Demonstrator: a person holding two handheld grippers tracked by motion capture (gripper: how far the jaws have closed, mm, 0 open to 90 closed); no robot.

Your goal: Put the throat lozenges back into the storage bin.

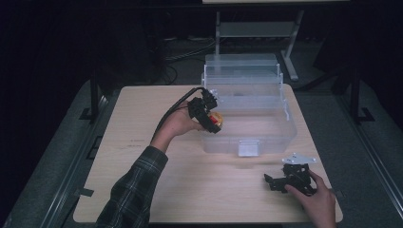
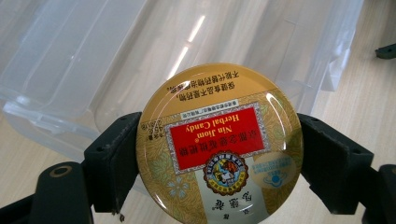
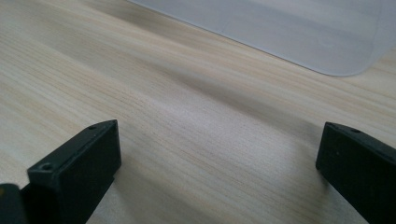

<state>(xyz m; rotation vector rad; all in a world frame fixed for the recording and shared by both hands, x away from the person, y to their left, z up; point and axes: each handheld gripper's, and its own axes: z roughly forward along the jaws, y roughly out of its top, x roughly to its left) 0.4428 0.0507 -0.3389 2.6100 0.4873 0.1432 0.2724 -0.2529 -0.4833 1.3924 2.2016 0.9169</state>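
Candy tin (image 2: 218,147) clamped above wooden table (image 1: 157,190).

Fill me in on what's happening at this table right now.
A person works with a hand-held gripper in each hand. The left hand-held gripper is clamped on the rim of a round gold Nin Jom Herbal Candy tin, holding it at the near left corner of an open clear plastic storage box. The right hand-held gripper sits open and empty, low over the wooden table, near its front right corner.
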